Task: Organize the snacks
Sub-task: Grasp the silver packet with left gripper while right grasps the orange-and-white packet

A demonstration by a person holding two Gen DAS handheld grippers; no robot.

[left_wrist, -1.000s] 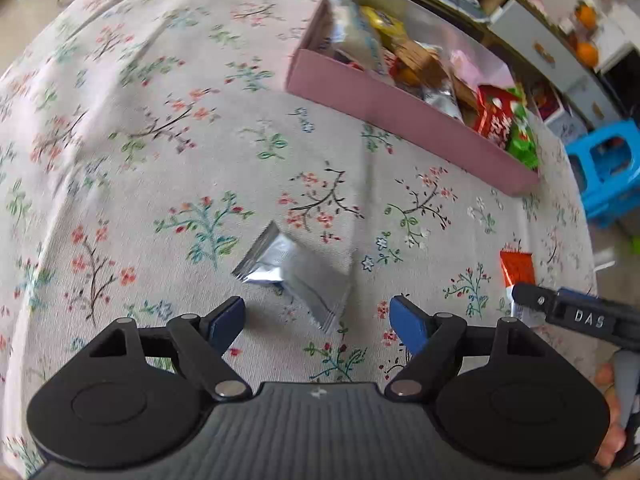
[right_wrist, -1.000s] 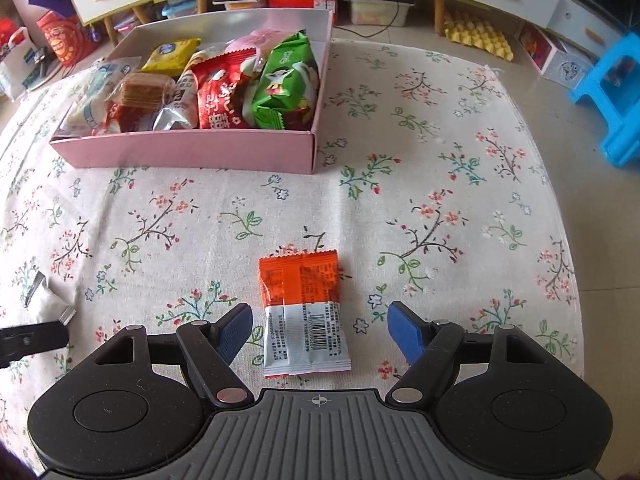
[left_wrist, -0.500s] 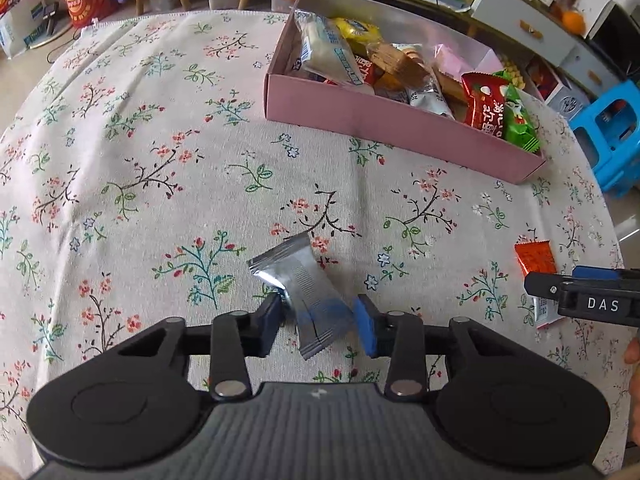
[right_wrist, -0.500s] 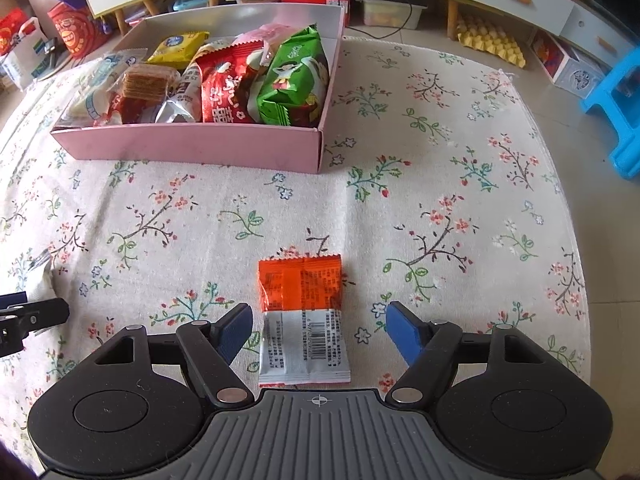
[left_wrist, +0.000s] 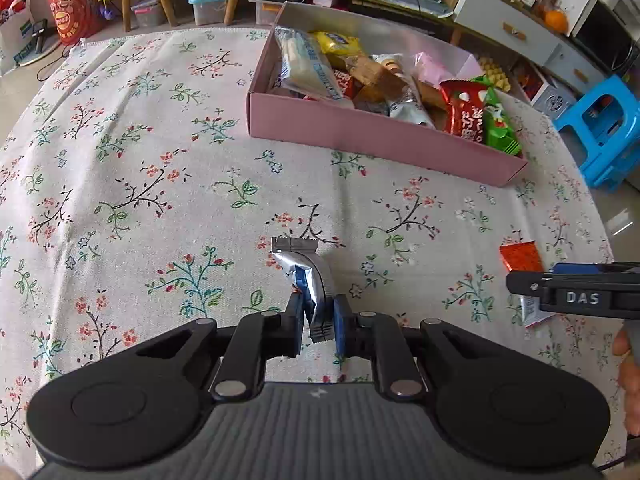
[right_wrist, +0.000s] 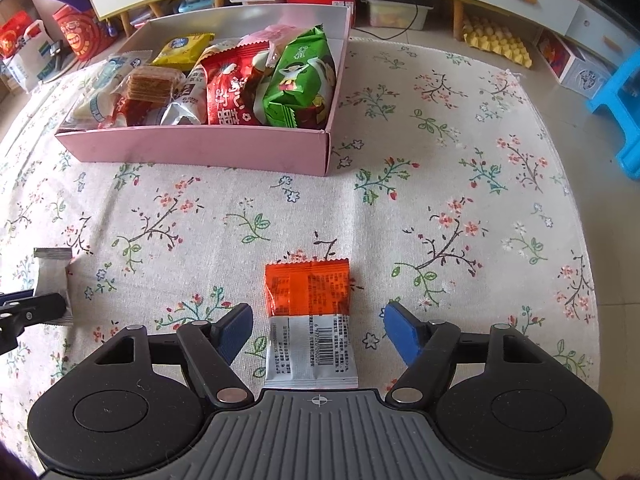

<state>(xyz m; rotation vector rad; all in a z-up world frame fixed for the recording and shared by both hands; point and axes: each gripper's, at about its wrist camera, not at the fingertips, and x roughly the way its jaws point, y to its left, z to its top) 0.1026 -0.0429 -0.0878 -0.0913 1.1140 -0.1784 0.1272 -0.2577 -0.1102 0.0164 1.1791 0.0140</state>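
My left gripper [left_wrist: 319, 322] is shut on a silver foil snack packet [left_wrist: 308, 276], which stands on edge between the blue pads, just above the floral tablecloth. The packet also shows at the left edge of the right wrist view [right_wrist: 51, 276]. My right gripper [right_wrist: 318, 326] is open, its pads on either side of an orange-and-white snack packet [right_wrist: 309, 320] lying flat on the cloth. That packet shows in the left wrist view [left_wrist: 520, 256], partly behind the right gripper. A pink box [right_wrist: 200, 148] full of snacks stands farther back.
The pink box [left_wrist: 360, 132] holds several packets, among them a green one [right_wrist: 304, 76] and a red one [right_wrist: 230, 88]. A blue stool [left_wrist: 600, 128] stands off the table's right side. Cabinets and clutter line the floor behind.
My left gripper closed on the silver packet and lifted it on edge, tilting up toward the box. My right gripper stayed open over the orange packet, barely moving.
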